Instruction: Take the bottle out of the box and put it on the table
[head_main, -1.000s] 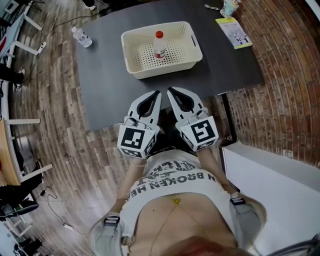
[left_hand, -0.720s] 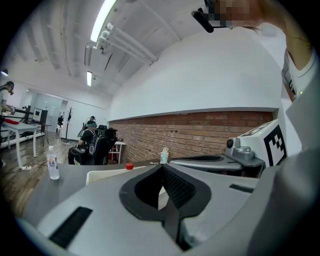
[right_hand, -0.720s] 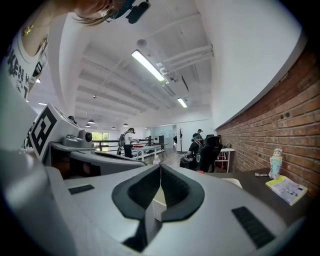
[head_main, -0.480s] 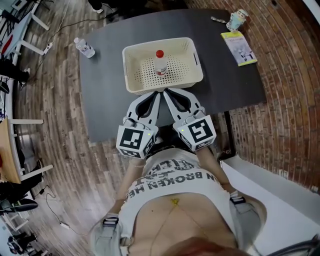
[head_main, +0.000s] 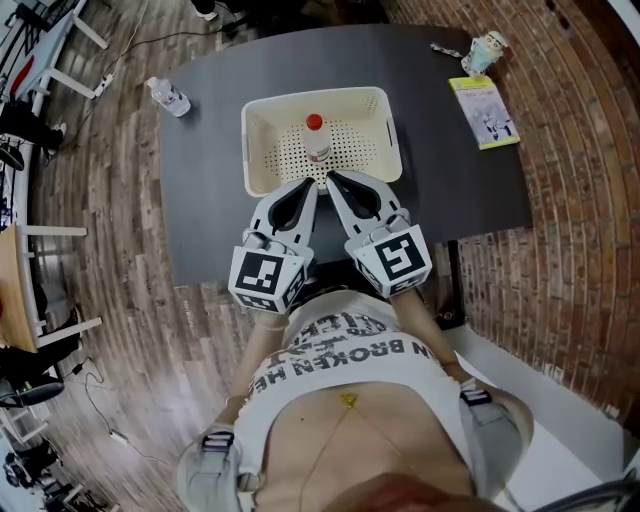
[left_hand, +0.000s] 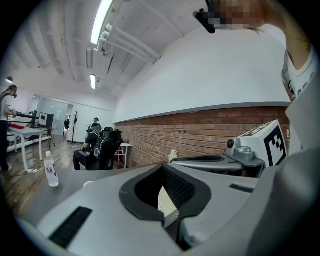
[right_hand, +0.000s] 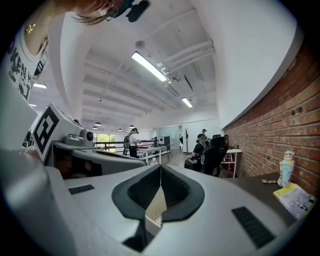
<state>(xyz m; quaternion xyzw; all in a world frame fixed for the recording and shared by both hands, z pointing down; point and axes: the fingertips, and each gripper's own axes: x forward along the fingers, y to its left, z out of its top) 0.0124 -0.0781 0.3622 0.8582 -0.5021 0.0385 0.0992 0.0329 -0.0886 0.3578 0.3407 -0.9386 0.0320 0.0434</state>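
The bottle (head_main: 315, 140) stands upright in the box (head_main: 252, 150), upper centre, and we judge this the approach: left gripper (head_main: 311, 184) and right gripper (head_main: 332, 178) have jaws closed, empty, needing one opened next.

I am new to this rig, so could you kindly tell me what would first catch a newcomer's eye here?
A cream perforated box sits on the dark table, a red-capped bottle upright inside it. The left claw and right claw, both shut and empty, point at its near wall.
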